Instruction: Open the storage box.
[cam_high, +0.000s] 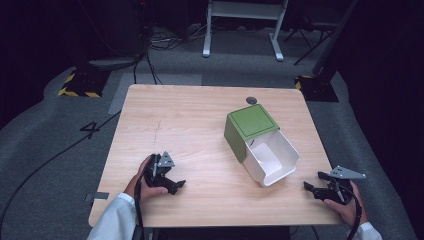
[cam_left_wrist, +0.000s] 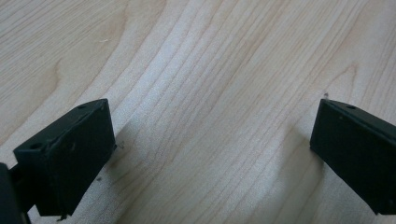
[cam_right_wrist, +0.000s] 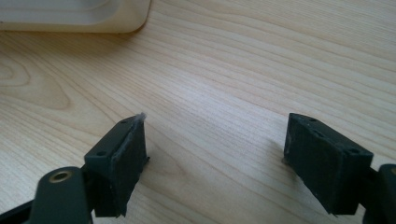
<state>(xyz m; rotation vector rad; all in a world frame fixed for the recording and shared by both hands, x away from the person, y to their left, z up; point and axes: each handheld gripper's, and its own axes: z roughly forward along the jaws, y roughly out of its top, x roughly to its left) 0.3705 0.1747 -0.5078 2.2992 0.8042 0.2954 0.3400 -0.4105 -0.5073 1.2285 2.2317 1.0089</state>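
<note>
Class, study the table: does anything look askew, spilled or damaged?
Only the green box stands out: it sits skewed to the table edges, its white drawer pulled out and apparently empty. Nothing looks spilled or broken.

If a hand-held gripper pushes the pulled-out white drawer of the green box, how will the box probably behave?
The white drawer looks like thin, empty plastic, so it is probably light and may flex a little. Pushed along its length, it would likely slide into the green box; the whole box might also skid on the smooth wooden table. It sits low and wide, so tipping seems unlikely.
</note>
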